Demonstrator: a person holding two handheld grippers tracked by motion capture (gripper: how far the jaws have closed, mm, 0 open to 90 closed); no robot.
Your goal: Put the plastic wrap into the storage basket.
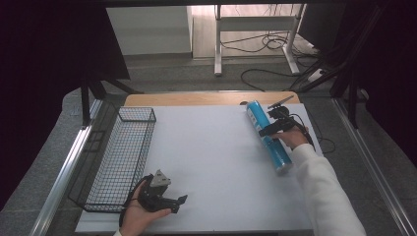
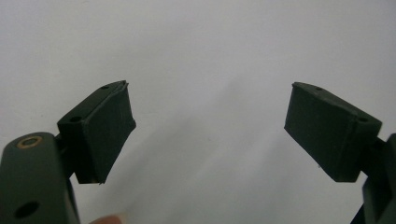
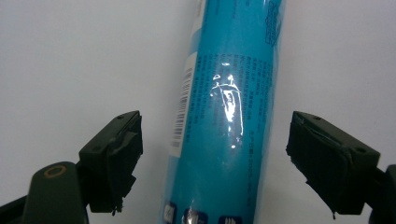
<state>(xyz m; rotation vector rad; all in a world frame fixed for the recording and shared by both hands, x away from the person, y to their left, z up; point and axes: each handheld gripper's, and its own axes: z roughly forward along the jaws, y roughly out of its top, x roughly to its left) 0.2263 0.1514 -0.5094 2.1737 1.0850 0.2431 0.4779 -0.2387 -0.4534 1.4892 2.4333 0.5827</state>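
**Table stock: two hand-held grippers, one tube, one basket**

1. Left black two-jaw gripper [image 1: 162, 196], at the near left edge of the white table top [image 1: 211, 162], held in the person's left hand [image 1: 140, 214]. Jaws stand wide apart with nothing between them; the left gripper view has bare white surface under its pads [image 2: 105, 130].

2. Black wire-mesh rectangular basket [image 1: 120, 157], along the left side of the table, just beyond the left gripper. Nothing is visible inside it.

3. Long glossy blue cylindrical tube with printed text and a barcode [image 1: 268, 135], lying on its side at the far right of the table.

4. Right black two-jaw gripper [image 1: 270, 129], held in the right hand [image 1: 292, 137] of a white-sleeved arm, over the tube's middle. Jaws spread, one on each side of the tube [image 3: 224, 121], not touching it.
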